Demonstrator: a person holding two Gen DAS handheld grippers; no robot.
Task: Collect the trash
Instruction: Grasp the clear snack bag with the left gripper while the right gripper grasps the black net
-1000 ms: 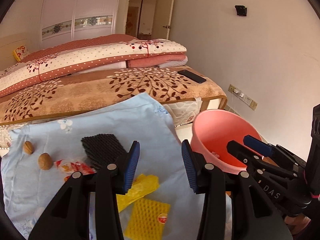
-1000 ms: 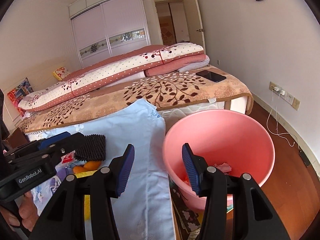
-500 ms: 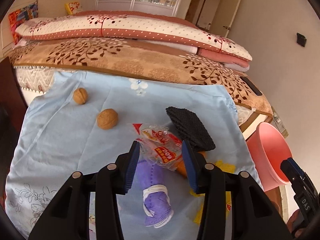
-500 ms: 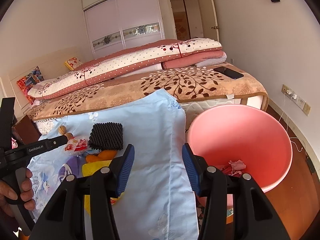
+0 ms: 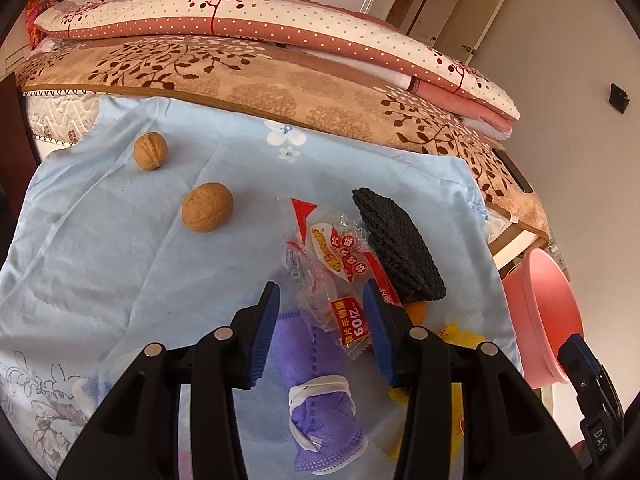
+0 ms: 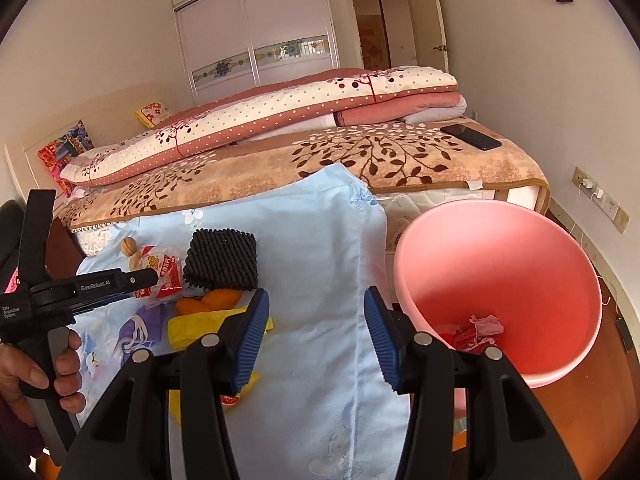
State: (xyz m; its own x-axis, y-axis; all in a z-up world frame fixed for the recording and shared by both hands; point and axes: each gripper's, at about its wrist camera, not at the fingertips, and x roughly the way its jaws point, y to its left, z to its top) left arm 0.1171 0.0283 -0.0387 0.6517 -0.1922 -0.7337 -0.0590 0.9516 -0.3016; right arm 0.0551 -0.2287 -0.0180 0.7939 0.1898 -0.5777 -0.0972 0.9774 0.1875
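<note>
We hold our left gripper [image 5: 320, 322] with jaws apart around the crinkly clear snack wrapper [image 5: 334, 268] lying on the smooth blue sheet [image 5: 100, 248]; our right gripper [image 6: 314, 332] gapes empty beside the round pink plastic bucket [image 6: 500, 264]

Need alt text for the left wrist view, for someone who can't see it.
The open left gripper straddles the near end of a clear red-printed snack wrapper lying on a light blue cloth. Two walnuts lie to its left, a black foam net to its right, and a purple face mask below.
</note>
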